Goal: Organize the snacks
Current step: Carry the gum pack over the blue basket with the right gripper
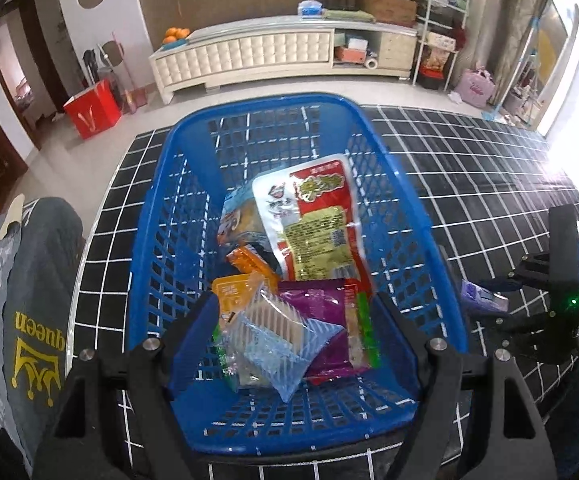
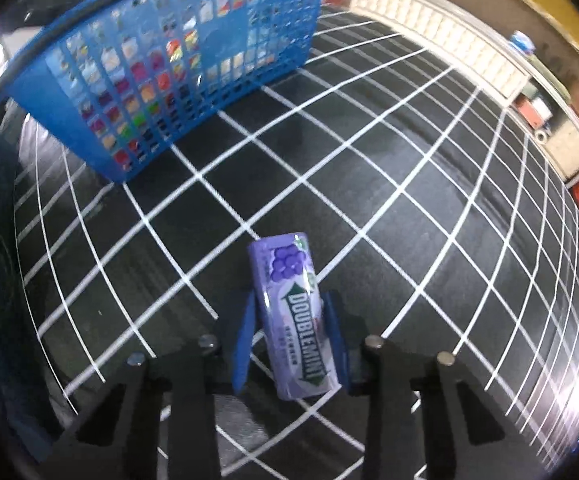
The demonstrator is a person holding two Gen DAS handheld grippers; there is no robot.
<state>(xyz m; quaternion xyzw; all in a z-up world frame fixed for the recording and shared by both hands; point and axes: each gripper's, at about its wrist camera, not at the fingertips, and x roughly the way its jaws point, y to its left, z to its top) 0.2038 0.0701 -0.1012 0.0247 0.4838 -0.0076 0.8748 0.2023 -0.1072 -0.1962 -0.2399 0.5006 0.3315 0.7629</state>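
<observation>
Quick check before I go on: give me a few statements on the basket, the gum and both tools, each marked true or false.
1. The right tool is shut on the purple gum pack. True.
2. The gum pack is already inside the blue basket. False: it is held above the black grid cloth, apart from the basket.
3. The left tool grips a snack. False: its jaws stand wide apart over the basket, holding nothing.
4. The basket holds several snack packets, among them a red and white packet. True.
5. The basket stands on bare floor. False: it stands on the grid cloth.
</observation>
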